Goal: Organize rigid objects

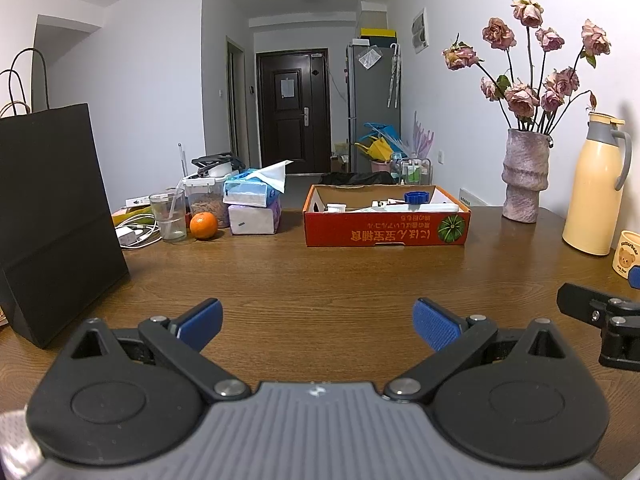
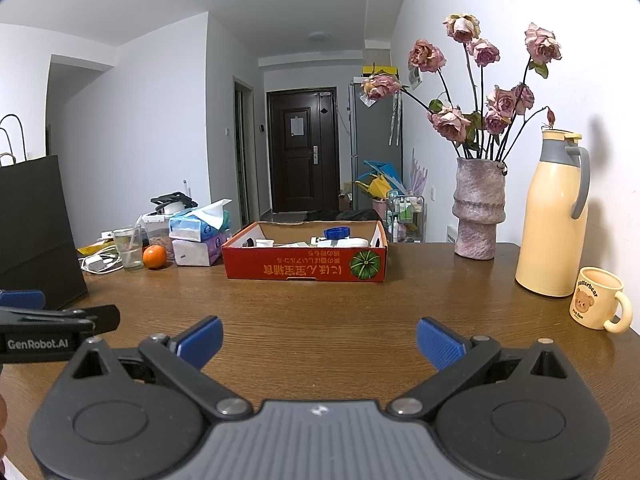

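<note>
A red cardboard box (image 1: 386,230) (image 2: 306,266) stands at the far middle of the wooden table and holds several small items, among them a white bottle with a blue cap (image 1: 416,198) (image 2: 337,234). My left gripper (image 1: 318,322) is open and empty above the near table. My right gripper (image 2: 320,342) is open and empty too, beside the left one. Part of the right gripper shows at the right edge of the left wrist view (image 1: 600,320). Part of the left gripper shows at the left edge of the right wrist view (image 2: 48,328).
A black paper bag (image 1: 52,216) stands at the left. An orange (image 1: 203,225), a glass (image 1: 169,216), tissue packs (image 1: 252,208) and a charger lie at the far left. A vase of dried roses (image 2: 478,212), a cream thermos (image 2: 554,216) and a bear mug (image 2: 598,298) stand at the right.
</note>
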### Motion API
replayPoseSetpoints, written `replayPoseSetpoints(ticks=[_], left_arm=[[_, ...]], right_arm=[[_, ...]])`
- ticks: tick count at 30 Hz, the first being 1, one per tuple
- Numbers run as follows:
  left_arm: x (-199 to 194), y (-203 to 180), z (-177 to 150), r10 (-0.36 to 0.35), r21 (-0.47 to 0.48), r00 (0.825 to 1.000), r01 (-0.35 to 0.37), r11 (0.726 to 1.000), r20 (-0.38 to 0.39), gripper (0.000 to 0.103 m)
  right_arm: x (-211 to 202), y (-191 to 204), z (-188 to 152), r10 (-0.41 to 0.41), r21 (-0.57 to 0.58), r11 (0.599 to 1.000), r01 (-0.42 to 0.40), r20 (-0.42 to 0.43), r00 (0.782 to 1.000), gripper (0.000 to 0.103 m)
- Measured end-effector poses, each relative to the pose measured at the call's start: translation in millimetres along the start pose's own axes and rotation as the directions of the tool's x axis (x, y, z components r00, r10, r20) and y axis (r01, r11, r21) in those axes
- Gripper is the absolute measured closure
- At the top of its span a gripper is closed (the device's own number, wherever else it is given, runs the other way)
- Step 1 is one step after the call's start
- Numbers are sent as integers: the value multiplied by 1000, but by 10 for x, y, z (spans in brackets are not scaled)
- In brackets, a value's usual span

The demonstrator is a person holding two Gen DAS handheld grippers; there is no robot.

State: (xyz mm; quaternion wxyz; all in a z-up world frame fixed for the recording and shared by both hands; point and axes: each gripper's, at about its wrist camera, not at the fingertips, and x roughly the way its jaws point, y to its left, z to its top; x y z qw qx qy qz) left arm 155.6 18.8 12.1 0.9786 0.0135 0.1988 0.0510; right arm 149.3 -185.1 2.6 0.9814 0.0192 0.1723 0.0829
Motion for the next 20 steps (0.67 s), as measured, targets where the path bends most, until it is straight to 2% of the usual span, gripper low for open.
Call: replayPoseSetpoints(ticks=[20], left_arm=[[28, -13, -1, -9, -1, 1000, 9, 1000, -2, 0]], right_arm=[[72, 2, -18, 12, 6, 1000, -12, -21, 1000, 0]])
